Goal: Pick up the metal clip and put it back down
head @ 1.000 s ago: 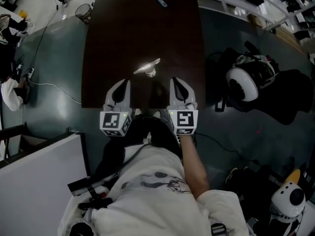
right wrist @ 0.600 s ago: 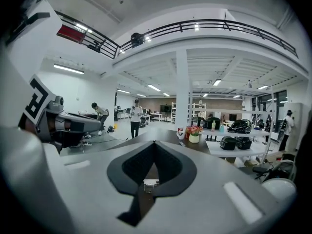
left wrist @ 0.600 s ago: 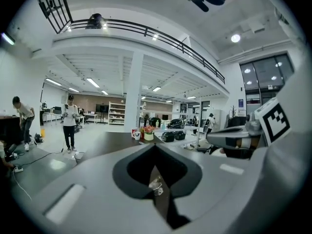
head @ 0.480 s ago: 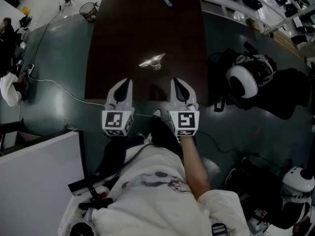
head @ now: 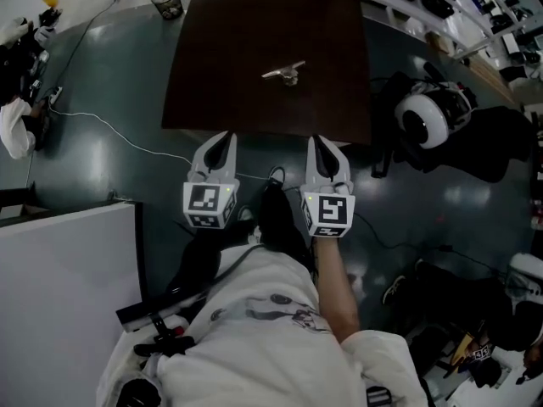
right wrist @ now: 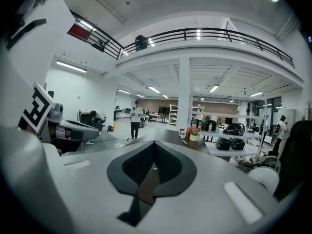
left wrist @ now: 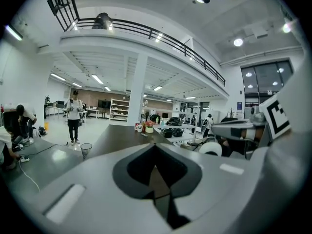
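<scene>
Tabletop (head: 229, 75), dark and long, stands on a grey floor (head: 110, 176) in an open hall. The clip (head: 284, 72) lies alone on it, well beyond both grippers. The left gripper (head: 224, 136) and right gripper (head: 320, 140) hang just short of the near edge, jaws pressed together, empty. A cable (head: 110, 130) crosses the floor at left; dark gear (head: 501, 155) crowds the right.

"How many tables, and how many clips?"

"One dark brown rectangular table (head: 254, 41). One shiny metal clip (head: 284, 73) lies on it, at twelve o'clock from the grippers."

"And the grippers?"

"Two grey two-jaw ones: left gripper (head: 225, 138) and right gripper (head: 320, 142)."

"Anything on the floor?"

"One black wire wastebasket (head: 167, 2) at eleven o'clock, and one white round device with black straps (head: 424, 121) at two o'clock."
</scene>
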{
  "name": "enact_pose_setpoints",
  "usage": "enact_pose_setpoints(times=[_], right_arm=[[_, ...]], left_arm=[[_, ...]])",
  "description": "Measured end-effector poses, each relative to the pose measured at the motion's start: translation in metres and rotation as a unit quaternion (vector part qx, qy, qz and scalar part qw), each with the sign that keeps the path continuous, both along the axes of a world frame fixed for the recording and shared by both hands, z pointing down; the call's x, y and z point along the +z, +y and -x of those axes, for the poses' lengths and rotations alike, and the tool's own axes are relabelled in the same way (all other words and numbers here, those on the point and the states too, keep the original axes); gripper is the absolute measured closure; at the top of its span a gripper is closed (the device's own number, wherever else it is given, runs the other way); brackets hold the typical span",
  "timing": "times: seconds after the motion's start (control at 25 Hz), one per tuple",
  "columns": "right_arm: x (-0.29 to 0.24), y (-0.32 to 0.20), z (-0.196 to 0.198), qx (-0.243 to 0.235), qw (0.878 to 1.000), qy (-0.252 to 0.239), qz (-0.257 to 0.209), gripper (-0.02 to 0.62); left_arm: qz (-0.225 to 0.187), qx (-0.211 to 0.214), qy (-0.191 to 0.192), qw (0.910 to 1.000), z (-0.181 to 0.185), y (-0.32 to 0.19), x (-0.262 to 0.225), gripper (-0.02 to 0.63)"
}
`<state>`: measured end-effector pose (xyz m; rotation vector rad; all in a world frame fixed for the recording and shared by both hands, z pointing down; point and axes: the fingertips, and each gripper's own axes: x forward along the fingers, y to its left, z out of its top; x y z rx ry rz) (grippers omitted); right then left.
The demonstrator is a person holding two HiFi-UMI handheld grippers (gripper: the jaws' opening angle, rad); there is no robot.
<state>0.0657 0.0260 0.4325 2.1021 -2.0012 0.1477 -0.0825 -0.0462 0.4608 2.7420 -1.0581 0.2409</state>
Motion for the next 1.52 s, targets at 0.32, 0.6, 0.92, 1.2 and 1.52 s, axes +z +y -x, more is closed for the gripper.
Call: enact_pose_setpoints(times=[0.32,0.6,0.92,1.2,1.52], right_arm=[[-0.003,0.065,0.021,0.014,1.000,0.000,0.009,0.595],[-0.004,0.073,0.030,0.015,1.000,0.007,-0.007,0.595],[-0.037,0.138,0.041,-0.007,0.999,-0.006,-0.037,0.595],[-0.050,0.169,0.048,-0.026,0.998,-0.017,-0.058,0.595],[-0.067,0.169,0.046,-0.020,0.998,-0.014,-0.066,0.595]], left_arm=[[0.007,0.013,-0.004,0.9999,0.014,0.052,0.001,0.609],[0.001,0.018,0.001,0.9998,0.018,0.057,0.002,0.609],[-0.026,-0.006,0.020,0.9994,0.026,0.129,-0.038,0.609],[-0.026,0.009,0.014,0.9995,0.023,0.175,-0.050,0.609],[-0.059,0.014,0.026,0.9978,0.015,0.163,-0.079,0.609]])
